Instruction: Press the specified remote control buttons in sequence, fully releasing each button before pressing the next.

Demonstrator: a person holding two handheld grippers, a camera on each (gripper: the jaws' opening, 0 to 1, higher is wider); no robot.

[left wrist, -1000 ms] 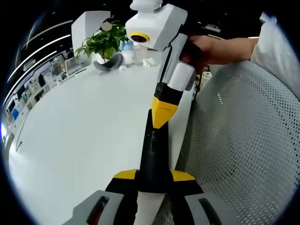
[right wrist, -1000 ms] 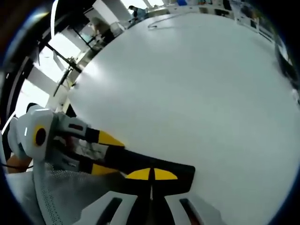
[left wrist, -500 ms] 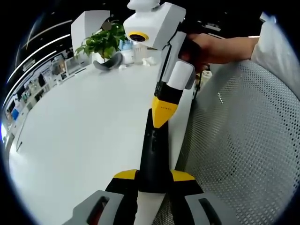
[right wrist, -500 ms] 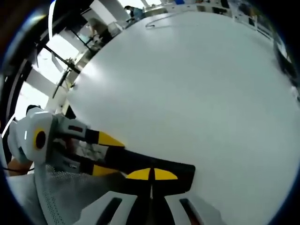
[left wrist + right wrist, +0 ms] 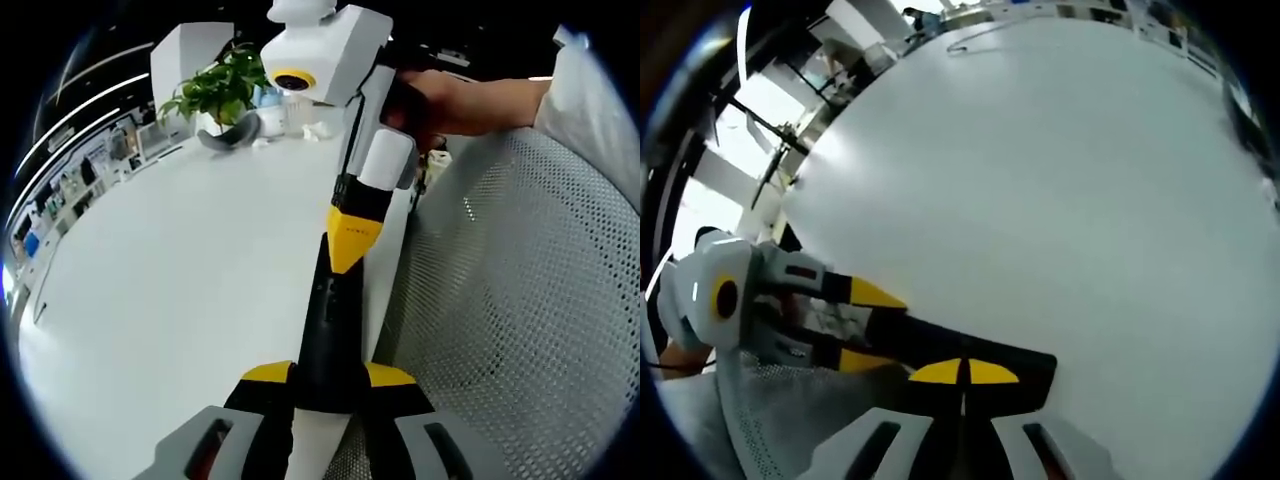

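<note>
A slim black remote (image 5: 325,315) is clamped at its near end by my left gripper (image 5: 328,378), one yellow-tipped jaw on each side of it. It juts forward over the edge of the white table (image 5: 180,260). My right gripper (image 5: 346,240) comes down from above, jaws shut into a single yellow point, and touches the remote's upper face near its far end. In the right gripper view the shut right gripper (image 5: 962,372) rests on the remote (image 5: 925,343), and the left gripper (image 5: 865,328) holds it from the left.
A potted plant (image 5: 220,90) and a grey object (image 5: 228,136) stand at the table's far end. A grey mesh chair back (image 5: 520,290) rises on the right. A hand (image 5: 460,100) grips the right gripper's handle. A thin wire (image 5: 980,35) lies far across the table.
</note>
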